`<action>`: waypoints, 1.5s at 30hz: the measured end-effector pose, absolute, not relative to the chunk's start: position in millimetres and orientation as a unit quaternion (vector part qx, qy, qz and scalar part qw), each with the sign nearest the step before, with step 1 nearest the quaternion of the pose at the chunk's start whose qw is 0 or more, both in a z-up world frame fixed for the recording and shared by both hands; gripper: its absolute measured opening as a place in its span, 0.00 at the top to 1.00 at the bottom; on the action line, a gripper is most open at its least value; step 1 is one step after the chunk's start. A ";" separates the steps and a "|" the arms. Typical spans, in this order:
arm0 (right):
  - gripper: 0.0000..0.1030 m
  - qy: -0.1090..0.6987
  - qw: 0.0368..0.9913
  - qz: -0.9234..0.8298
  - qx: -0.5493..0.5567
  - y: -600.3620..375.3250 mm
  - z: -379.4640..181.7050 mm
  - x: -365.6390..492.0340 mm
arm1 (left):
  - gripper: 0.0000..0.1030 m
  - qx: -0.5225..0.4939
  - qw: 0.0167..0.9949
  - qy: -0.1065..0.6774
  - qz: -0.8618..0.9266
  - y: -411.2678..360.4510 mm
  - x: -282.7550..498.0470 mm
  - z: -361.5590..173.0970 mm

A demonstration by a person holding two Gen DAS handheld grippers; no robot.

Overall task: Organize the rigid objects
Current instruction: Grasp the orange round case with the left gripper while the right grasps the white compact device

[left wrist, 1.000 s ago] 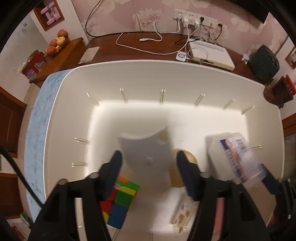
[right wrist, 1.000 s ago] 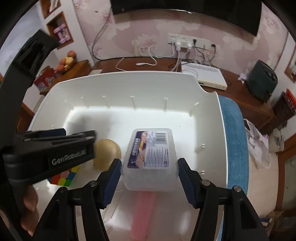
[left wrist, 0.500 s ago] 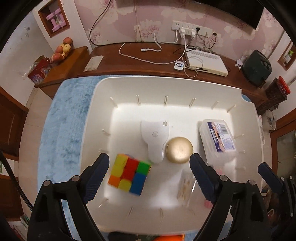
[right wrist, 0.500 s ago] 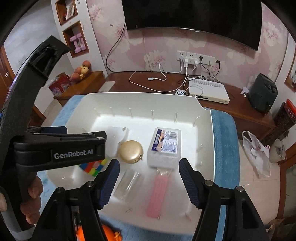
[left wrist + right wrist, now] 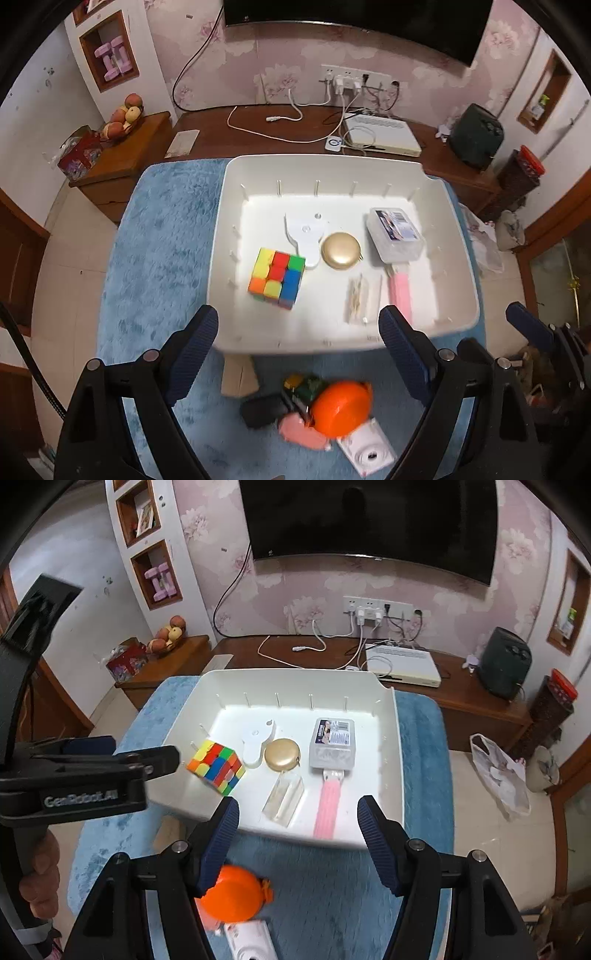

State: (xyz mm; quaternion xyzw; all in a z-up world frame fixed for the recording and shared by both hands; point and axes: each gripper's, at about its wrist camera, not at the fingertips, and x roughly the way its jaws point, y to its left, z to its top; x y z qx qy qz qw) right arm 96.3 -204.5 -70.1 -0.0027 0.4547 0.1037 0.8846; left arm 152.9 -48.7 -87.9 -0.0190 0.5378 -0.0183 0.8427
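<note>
A white bin (image 5: 458, 258) (image 5: 391, 760) on a blue rug holds a colour cube (image 5: 277, 277) (image 5: 217, 767), a white flat piece (image 5: 306, 236), a gold round tin (image 5: 341, 250) (image 5: 282, 754), a clear labelled box (image 5: 394, 229) (image 5: 332, 742), a pink strip (image 5: 399, 292) (image 5: 328, 807) and a clear packet (image 5: 358, 299) (image 5: 283, 799). My left gripper (image 5: 299, 350) and right gripper (image 5: 298, 827) are open and empty, above the bin's near edge. An orange round object (image 5: 341, 408) (image 5: 233, 893), a white device (image 5: 367, 452), a black item (image 5: 260, 410) and a tan block (image 5: 238, 374) lie on the rug in front.
The blue rug (image 5: 159, 251) surrounds the bin. Behind it a dark wooden shelf (image 5: 258, 136) carries cables and a white router (image 5: 380, 133). A fruit bowl (image 5: 120, 118) sits on a side cabinet at left. A bag (image 5: 498, 775) lies on the floor at right.
Both grippers have pulled back and up out of the bin, open and empty. The loose objects on the rug in front have come into view.
</note>
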 end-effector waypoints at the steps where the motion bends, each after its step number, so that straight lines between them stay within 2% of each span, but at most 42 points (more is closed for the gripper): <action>1: 0.34 0.451 0.887 0.099 -0.002 -204.5 -64.9 88.3 | 0.12 -0.021 0.843 0.537 -0.023 -45.7 146.7 -84.4; 9: 0.34 0.443 0.894 0.070 0.016 -206.3 -45.3 38.2 | 0.12 -0.030 0.851 0.523 -0.045 -10.0 100.5 -58.5; 15: 0.34 0.457 0.887 0.059 0.019 -201.1 -57.8 6.4 | 0.12 -0.036 0.850 0.522 -0.051 22.6 72.3 -58.9; 22: 0.34 0.498 0.865 0.057 0.012 -191.4 -100.3 -17.4 | 0.12 0.008 0.846 0.528 -0.069 23.3 49.5 -80.1; 30: 0.34 0.536 0.838 0.098 -0.030 -174.4 -172.1 -37.6 | 0.12 0.141 0.833 0.515 -0.146 -30.6 35.4 -120.3; 36: 0.34 0.540 0.827 0.130 -0.090 -154.0 -220.3 -38.0 | 0.12 0.215 0.805 0.517 -0.197 -58.2 41.6 -154.7; 42: 0.34 0.556 0.817 0.128 -0.082 -158.1 -255.8 -29.7 | 0.12 0.262 0.771 0.537 -0.219 -73.2 54.0 -188.1; 45: 0.41 0.536 0.829 0.139 -0.083 -161.4 -255.8 -34.4 | 0.12 0.278 0.763 0.539 -0.224 -82.4 57.3 -196.9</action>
